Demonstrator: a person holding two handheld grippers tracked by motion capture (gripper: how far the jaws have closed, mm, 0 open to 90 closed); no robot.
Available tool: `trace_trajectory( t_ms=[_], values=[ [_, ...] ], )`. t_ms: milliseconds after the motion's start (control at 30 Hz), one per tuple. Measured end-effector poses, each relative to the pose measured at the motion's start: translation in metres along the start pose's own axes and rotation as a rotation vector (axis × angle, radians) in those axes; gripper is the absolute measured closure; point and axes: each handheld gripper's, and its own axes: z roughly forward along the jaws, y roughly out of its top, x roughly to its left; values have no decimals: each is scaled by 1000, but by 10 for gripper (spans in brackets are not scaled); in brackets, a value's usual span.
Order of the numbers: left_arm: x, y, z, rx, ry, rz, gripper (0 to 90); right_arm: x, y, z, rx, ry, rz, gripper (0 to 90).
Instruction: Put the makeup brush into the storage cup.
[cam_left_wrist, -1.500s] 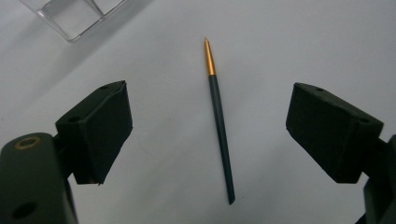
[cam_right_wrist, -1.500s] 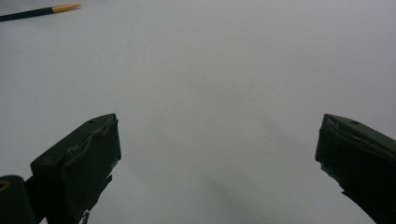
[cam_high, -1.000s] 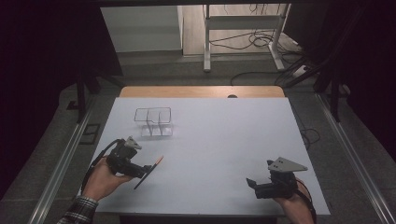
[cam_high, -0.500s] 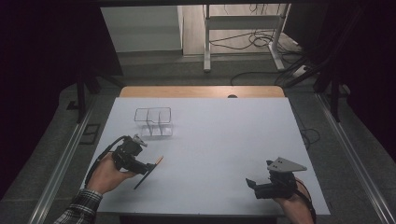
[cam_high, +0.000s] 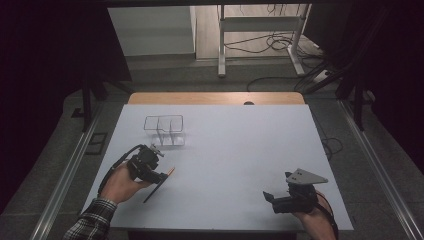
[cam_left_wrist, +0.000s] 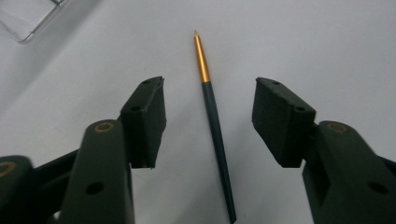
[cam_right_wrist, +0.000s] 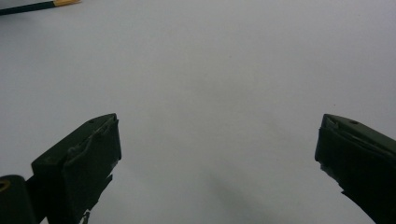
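**Left claw closing in over a pen near the clear tray**

A dark pen (cam_left_wrist: 215, 130) with a gold-orange tip lies flat on the white worktop (cam_high: 235, 150), at the near left, just this side of a clear plastic tray (cam_high: 164, 130) with dividers. Lying loose and flat like that, with bare surface on either side, it can be taken from above by its slim barrel.

The left claw (cam_left_wrist: 208, 109) sits right over it for that reason. In the left gripper view the pen runs up the middle of the gap, lengthwise between the two black jaws, so the pads would meet it across the barrel. The jaws have just been closing but are still spread: clear white surface shows between each pad and the pen, and nothing is pinched yet. My reading is that the pick-up is about to happen, with the tray the likely place for it to go.

In the high view the left hand (cam_high: 122, 180) reaches in from the near edge, forearm angled toward the far right, its claw tipped forward and down at the pen.

The right claw (cam_high: 272, 200) rests at the near right, well apart from the pen, pointing left across the worktop. Its jaws stand wide with nothing between them, and the hand looks parked, waiting.
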Motion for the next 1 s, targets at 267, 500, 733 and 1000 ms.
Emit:
trace_trajectory(
  t_ms=[267,500,733,1000],
  values=[
    [3,2,8,29,-5,-7,578,0,0,0,3,2,-3,7],
    [6,4,16,50,-24,-24,638,0,0,0,6,2,-6,8],
    [9,6,23,57,-39,-38,664,1,0,1,9,4,-8,9],
    [9,11,29,82,-47,-30,684,0,0,0,7,5,-7,9]
  ],
)
